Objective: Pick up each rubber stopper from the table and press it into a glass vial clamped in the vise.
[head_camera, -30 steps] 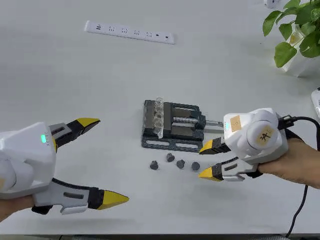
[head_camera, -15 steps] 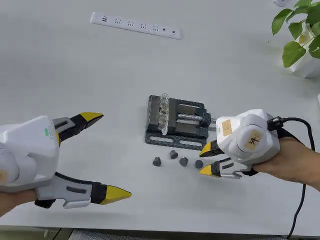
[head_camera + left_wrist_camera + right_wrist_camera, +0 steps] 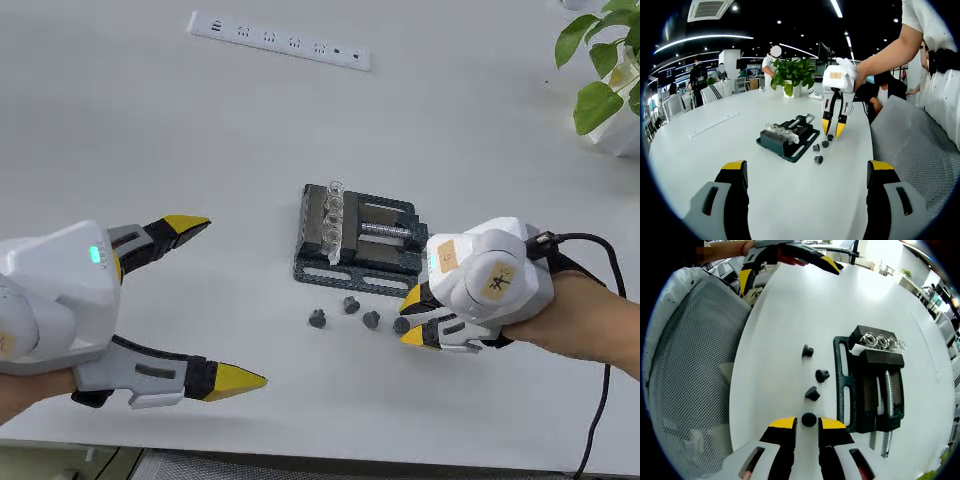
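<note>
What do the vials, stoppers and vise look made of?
Vials: clear glass by the look, see-through with bright glints.
Stoppers: likely rubber, matte dark grey with no shine.
Vise: probably painted or coated metal, with a dark matte body. Its screw looks like bare shiny metal.

We see a pale grey table (image 3: pixel 150 130) with a dark vise (image 3: pixel 372 262) sitting flat near its middle. Just in front of the vise, on our side, four small dark rubber stoppers (image 3: pixel 351 304) lie in a loose row, each apart from the next. A white power strip (image 3: pixel 280 41) lies flat on the far side, well apart from the vise. A potted plant (image 3: pixel 598 103) stands at the far right.
</note>
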`<state>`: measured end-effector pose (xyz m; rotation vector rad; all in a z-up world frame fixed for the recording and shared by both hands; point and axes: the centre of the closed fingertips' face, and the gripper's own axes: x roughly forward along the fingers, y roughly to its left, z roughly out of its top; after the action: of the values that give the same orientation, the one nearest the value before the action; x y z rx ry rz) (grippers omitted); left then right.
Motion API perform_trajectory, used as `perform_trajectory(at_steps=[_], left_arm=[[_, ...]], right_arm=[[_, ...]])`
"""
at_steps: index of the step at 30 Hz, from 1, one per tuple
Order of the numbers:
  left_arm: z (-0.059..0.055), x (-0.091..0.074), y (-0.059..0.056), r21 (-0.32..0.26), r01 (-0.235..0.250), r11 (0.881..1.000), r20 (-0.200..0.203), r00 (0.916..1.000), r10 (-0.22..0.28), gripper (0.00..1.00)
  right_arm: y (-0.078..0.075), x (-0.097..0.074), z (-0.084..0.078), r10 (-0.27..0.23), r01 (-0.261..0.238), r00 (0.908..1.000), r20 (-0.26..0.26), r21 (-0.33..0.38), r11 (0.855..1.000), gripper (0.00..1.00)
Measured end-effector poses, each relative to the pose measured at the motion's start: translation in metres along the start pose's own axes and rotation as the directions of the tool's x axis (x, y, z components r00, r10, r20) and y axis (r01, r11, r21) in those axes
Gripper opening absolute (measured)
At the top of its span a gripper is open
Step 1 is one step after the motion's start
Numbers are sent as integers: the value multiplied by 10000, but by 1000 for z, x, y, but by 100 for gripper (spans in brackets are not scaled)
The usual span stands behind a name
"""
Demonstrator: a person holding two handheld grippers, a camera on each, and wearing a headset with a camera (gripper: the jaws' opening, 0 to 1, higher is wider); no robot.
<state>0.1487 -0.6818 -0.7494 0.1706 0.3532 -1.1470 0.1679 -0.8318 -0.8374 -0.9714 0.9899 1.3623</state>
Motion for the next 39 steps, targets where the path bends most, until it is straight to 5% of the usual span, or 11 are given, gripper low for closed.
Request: perform_trajectory(at_steps=[39], left_arm=[[1, 1, 2, -57, 59, 10000, 136, 9999, -58, 99]], right_arm=[[-4, 3, -2, 232, -235, 9994, -248, -136, 9996, 7]])
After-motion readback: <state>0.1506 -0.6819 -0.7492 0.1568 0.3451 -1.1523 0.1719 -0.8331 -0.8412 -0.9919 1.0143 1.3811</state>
